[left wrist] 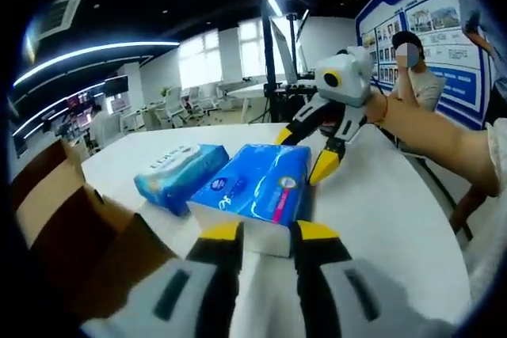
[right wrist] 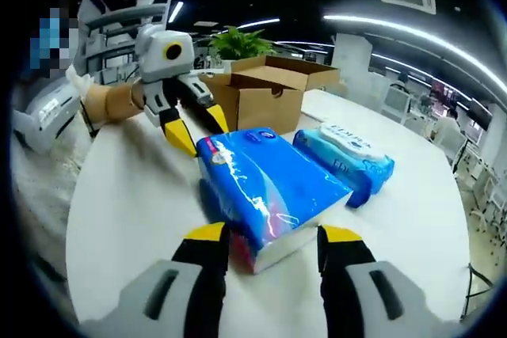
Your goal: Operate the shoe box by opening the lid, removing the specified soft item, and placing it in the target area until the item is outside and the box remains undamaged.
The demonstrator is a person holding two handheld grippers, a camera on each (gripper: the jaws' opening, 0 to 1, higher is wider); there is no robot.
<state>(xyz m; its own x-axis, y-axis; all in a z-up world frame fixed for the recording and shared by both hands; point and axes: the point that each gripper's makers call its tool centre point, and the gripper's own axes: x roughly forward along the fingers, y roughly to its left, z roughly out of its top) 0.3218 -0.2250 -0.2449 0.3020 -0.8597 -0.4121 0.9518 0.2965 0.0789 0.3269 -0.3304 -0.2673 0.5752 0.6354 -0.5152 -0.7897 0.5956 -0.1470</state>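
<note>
Fingers (left wrist: 223,232) of both grippers spread, straddling blue tissue pack (left wrist: 257,184) | print unreadable | box (right wrist: 265,89) open

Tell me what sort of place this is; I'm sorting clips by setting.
Most likely an open-plan office or showroom: a white table, rows of desks and chairs by windows, strip ceiling lights, and a blue display board on the wall.

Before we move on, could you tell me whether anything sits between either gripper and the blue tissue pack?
Nothing visible does. The blue tissue pack lies on the white table between both open grippers' jaws; the wipes pack lies beside it, the cardboard box behind.
</note>
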